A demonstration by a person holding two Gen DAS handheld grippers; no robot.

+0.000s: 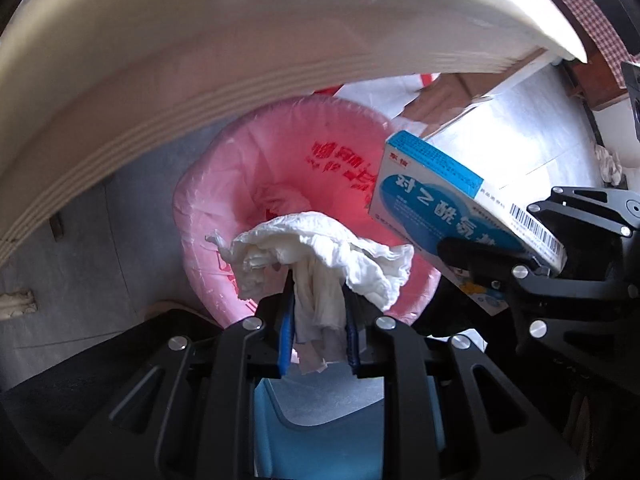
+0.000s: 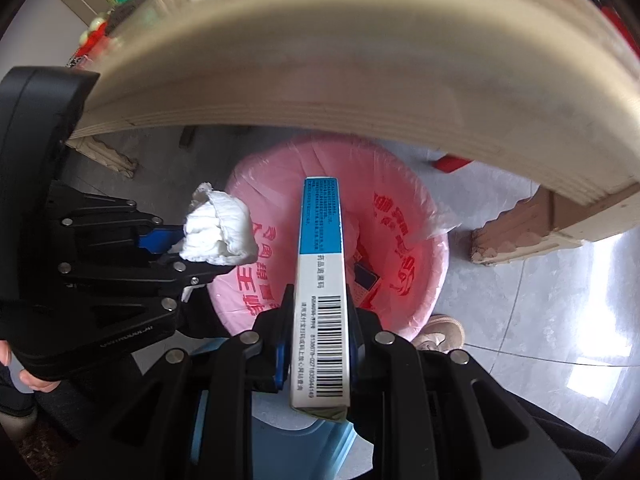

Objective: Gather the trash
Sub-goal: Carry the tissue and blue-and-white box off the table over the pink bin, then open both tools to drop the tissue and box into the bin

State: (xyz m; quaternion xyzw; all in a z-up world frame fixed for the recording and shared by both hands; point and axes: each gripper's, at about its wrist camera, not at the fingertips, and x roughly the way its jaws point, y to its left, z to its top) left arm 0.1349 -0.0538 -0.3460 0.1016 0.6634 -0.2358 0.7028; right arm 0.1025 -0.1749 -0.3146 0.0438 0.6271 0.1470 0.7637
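A bin lined with a pink bag (image 1: 280, 184) (image 2: 400, 216) stands on the floor below both grippers. My left gripper (image 1: 318, 292) (image 2: 200, 254) is shut on a crumpled white tissue (image 1: 320, 256) (image 2: 220, 232), which hangs over the bin's near rim. My right gripper (image 2: 320, 300) (image 1: 492, 256) is shut on a flat blue and white medicine box (image 2: 320, 280) (image 1: 440, 192), held edge-up over the bin's mouth. Some discarded packaging (image 2: 366, 284) lies inside the bag.
The cream edge of a table (image 1: 240, 40) (image 2: 360, 60) curves across the top of both views, with a carved leg (image 2: 516, 228) to the right of the bin. A blue stool (image 1: 320, 432) sits under the grippers. A shoe (image 2: 440, 334) rests on the grey tiled floor.
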